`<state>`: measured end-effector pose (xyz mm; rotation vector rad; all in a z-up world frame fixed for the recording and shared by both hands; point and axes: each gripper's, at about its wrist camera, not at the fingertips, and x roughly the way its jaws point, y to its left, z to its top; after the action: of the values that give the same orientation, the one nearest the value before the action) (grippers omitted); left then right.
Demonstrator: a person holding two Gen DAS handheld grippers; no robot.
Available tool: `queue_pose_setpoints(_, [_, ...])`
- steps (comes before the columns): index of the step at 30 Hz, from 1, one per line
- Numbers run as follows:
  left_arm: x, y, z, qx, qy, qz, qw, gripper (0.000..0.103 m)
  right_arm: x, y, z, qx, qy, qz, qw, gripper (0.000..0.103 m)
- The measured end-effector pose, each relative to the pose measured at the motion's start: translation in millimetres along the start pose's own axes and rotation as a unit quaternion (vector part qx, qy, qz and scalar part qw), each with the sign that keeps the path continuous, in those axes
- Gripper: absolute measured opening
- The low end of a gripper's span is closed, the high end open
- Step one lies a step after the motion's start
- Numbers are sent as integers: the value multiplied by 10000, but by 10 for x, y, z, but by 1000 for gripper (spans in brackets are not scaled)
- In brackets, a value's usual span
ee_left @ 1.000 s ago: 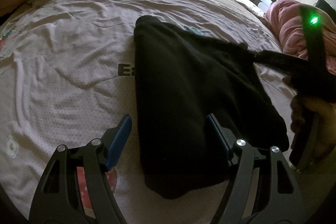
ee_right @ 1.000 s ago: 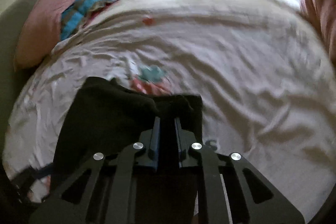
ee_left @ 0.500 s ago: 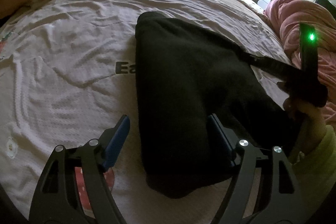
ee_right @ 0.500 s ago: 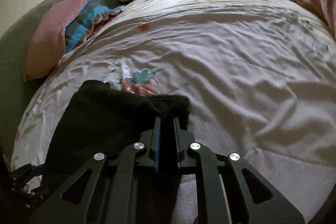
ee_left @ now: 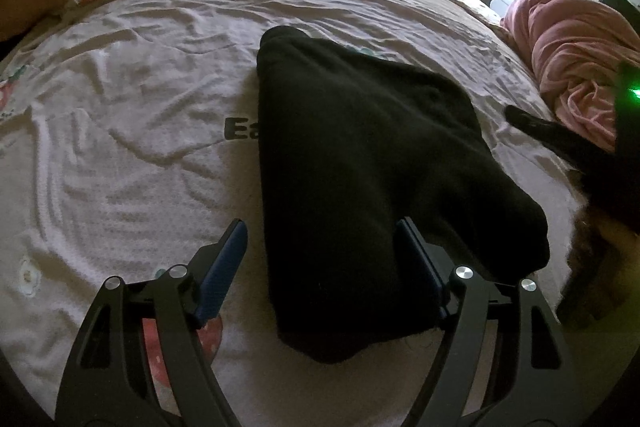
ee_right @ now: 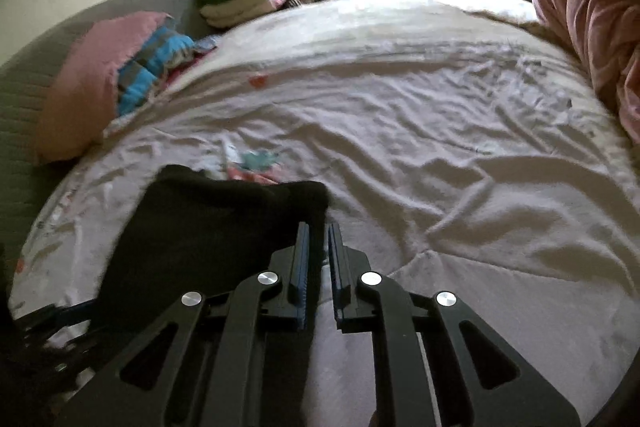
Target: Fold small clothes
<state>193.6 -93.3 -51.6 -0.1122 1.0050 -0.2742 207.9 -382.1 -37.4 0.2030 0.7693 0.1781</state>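
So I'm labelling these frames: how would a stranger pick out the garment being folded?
Find the wide pale bedsheet covering the bed. Near its middle, across printed lettering, lies the black garment. It is the only dark cloth there; the pink bedding sits bunched at the bed's edge.

Your right tool (ee_right: pixel 318 247) points across the bed (ee_right: pixel 440 155), its blue-padded fingers (ee_right: pixel 301 267) a narrow slit apart; they have just been opening slightly. The dark cloth's near-right edge shows in the gap, though you cannot tell whether the pads touch it. The black garment (ee_right: pixel 208 227) lies flat on the wrinkled pale sheet, ahead and left of the tool. Part of your left tool (ee_right: pixel 52 319) shows at the garment's lower-left edge. A pink pillow (ee_right: pixel 88 95) and a blue striped cloth (ee_right: pixel 152 67) lie far left, and a pink blanket (ee_right: pixel 592 15) bunches on the right.
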Motion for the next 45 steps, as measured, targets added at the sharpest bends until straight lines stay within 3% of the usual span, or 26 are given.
queue_pose_setpoints(2, [1,-2,-5,-20,-5,-13,10000,68,-186,89,-38,-85,-108,179,9997,27])
queue_pose_setpoints(9, [-109,-11,-40,-15,-96,-17,10000,69,-604,321,-202,-279,-336,266,9987,37])
queue_pose_setpoints(14, [-244,-7,-74,-18,-209,-33,9998,72,-914,442,-345,-392,-592,208,9973,66])
queue_pose_setpoints(19, [-422,-9,-116,-5,-374,-75,9993,85,-1164,531,-458,-543,-825,80,9951,94])
queue_pose_setpoints(21, [-520,-9,-139,-4,-483,-107,9988,93,-1259,585,-515,-650,-941,-28,9934,96])
queue_pose_setpoints(30, [-933,80,-314,50,-974,-4,9952,93,-1533,758,-791,-794,-1248,-235,9887,98])
queue_pose_setpoints(45, [-1272,331,-877,98,-1187,139,9928,93,-1672,1120,-1328,-988,-1287,-495,9855,98])
